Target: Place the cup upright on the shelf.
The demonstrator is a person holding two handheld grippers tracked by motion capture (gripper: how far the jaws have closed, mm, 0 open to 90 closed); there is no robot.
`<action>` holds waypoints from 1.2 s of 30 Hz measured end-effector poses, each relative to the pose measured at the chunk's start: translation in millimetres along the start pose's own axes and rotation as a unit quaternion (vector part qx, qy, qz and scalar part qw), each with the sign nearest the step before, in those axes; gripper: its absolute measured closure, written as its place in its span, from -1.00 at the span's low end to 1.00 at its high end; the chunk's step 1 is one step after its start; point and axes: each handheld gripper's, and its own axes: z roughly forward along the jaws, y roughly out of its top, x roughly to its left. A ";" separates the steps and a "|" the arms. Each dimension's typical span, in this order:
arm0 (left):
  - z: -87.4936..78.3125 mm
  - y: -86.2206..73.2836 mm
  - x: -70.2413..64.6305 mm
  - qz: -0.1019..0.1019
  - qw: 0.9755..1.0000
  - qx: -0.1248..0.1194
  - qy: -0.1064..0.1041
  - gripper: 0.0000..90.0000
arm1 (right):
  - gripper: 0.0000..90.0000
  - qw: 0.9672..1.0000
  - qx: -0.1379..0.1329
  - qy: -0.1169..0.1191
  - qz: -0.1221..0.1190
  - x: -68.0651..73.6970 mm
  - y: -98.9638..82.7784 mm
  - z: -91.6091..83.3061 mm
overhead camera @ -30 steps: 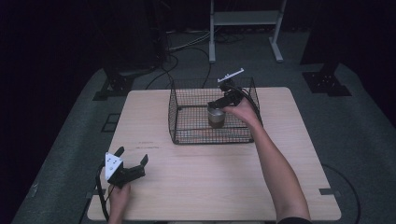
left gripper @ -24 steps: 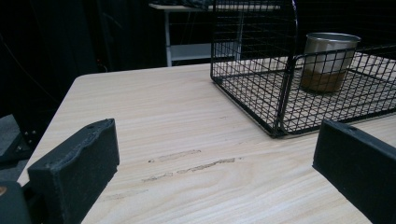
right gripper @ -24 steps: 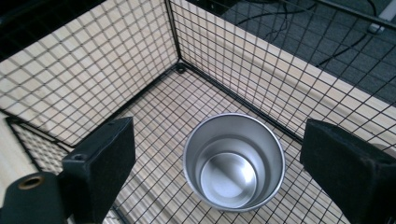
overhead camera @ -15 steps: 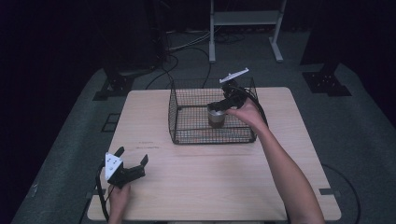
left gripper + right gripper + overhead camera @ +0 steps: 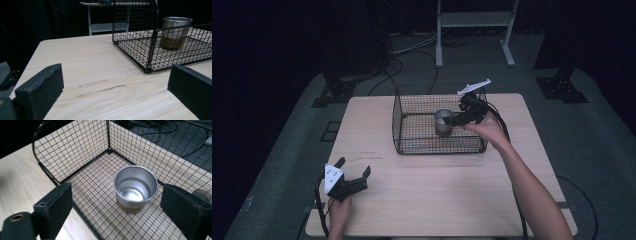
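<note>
A shiny metal cup point(image 5: 443, 121) stands upright on the floor of a black wire basket point(image 5: 437, 150) at the middle back of the wooden table. My right gripper point(image 5: 453, 120) reaches over the basket's right side, just right of the cup and open. Seen from the right gripper view, the cup point(image 5: 136, 186) sits beyond my right gripper point(image 5: 117, 200), whose jaws are wide apart and touch nothing. Near the table's front left corner my left gripper point(image 5: 353, 166) rests open and empty. In the left gripper view the cup point(image 5: 175, 32) and basket point(image 5: 150, 50) lie ahead.
The wooden table point(image 5: 437, 200) has bare room in front of the basket. Behind the table stand a white metal frame point(image 5: 472, 20) and dark stand bases, with cables on the floor point(image 5: 412, 50).
My right gripper has drawn back a little to the right, away from the cup, which stays standing in the basket. The left gripper has not moved.
</note>
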 end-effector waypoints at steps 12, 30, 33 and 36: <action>0.0 0.0 -0.3 0.002 1.000 0.000 0.000 -1.00 | -0.77 1.000 -0.018 0.007 0.002 3.3 -19.5 -24.0; 0.1 0.0 -0.3 0.002 1.000 0.001 0.000 -1.00 | -0.77 1.000 -0.021 0.015 -0.011 14.7 -45.3 -46.9; 0.2 0.0 -0.6 0.001 1.000 -0.001 0.000 -1.00 | -0.77 1.000 -0.021 0.016 -0.014 16.2 -49.4 -49.1; 0.3 0.0 -0.6 0.001 1.000 -0.001 0.000 -1.00 | -0.77 1.000 -0.018 0.014 -0.016 17.2 -53.2 -52.4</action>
